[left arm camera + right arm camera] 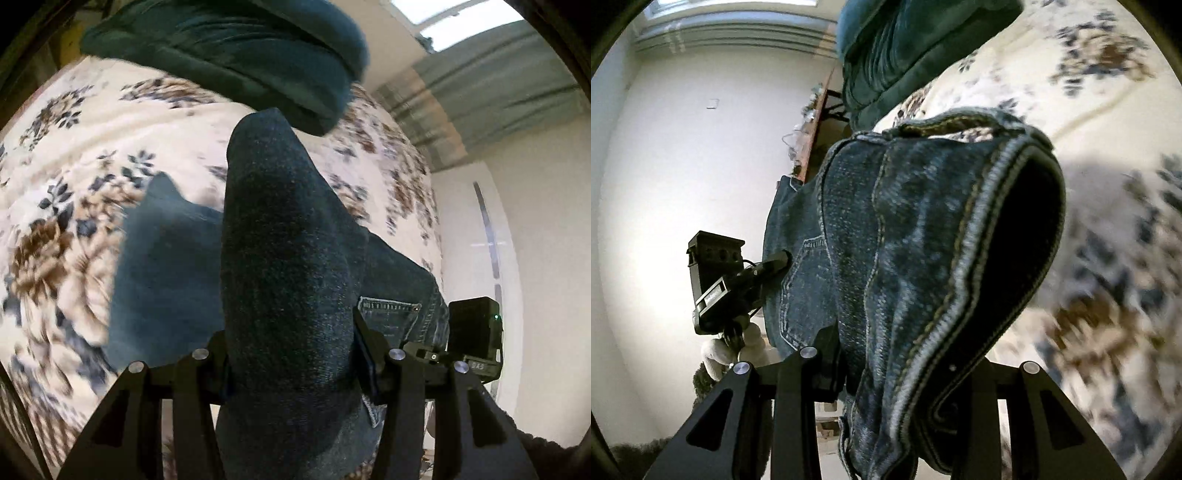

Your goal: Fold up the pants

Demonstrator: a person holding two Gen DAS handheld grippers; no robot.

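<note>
Dark blue jeans [288, 258] hang lifted above a floral bedspread [74, 177]. My left gripper [295, 354] is shut on a thick fold of the denim, which drapes over and hides its fingertips. A back pocket [391, 314] shows to its right. In the right wrist view my right gripper [901, 369] is shut on the jeans [905, 240] at the stitched waistband [979, 236], which curls open beside it. The left gripper [738, 284] shows in that view, clamped on the denim's far edge.
A dark teal blanket or pillow [236, 48] lies at the head of the bed, also seen in the right wrist view [905, 48]. A white wall [683, 166], a curtained window [498, 92] and a wooden shelf edge [816, 122] stand beyond the bed.
</note>
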